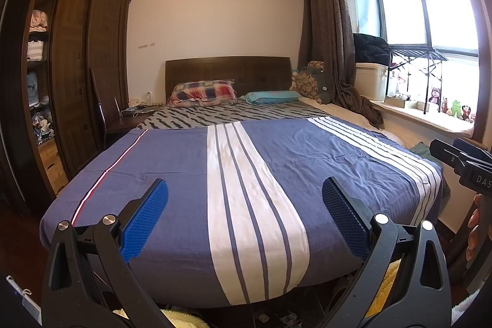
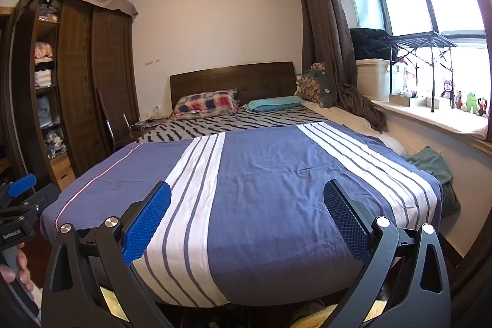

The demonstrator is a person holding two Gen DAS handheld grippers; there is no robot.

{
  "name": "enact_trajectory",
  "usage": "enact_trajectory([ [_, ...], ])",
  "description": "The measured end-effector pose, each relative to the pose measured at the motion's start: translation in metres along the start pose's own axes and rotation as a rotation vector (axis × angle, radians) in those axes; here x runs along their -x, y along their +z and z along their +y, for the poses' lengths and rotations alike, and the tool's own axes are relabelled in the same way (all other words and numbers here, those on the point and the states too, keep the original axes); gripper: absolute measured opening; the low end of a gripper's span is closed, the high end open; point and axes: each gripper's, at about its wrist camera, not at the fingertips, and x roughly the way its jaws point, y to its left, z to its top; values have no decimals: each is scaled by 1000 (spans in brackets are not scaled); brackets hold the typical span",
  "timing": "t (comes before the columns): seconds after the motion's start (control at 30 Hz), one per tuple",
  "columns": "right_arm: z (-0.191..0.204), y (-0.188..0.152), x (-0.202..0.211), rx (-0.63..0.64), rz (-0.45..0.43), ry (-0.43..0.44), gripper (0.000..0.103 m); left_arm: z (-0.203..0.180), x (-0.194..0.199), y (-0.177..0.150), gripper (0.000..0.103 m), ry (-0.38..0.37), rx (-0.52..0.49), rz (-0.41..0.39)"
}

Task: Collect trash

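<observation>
A bedroom: the bed [image 1: 246, 189] lies ahead of both grippers. Left gripper [image 1: 245, 199] and right gripper [image 2: 247, 202] gape, holding nothing. No trash is identifiable; collecting seems unstarted.

Small pale scraps [image 1: 289, 319] on dark floor [image 1: 227, 318] below bed [image 1: 246, 174] foot; details unclear.

A big bed [image 1: 190, 205] fills the room. A blue cover [image 1: 172, 156] with white stripes lies flat on it. Past the cover is a zigzag sheet [image 1: 215, 112]. A checked pillow [image 1: 201, 92] and a teal pillow [image 1: 272, 96] lie by the headboard [image 1: 227, 71].
</observation>
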Motion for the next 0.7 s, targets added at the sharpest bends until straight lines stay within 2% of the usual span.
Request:
enact_trajectory([
  [0.23, 1, -1, -2, 0, 3, -6, 100, 0, 0, -2, 95, 8, -2, 9],
  [0.53, 2, -2, -4, 9, 12, -9, 100, 4, -3, -2, 95, 25, 45, 30],
  [0.7, 3, -3, -6, 13, 26, -10, 100, 3, 0, -3, 95, 30, 41, 6],
])
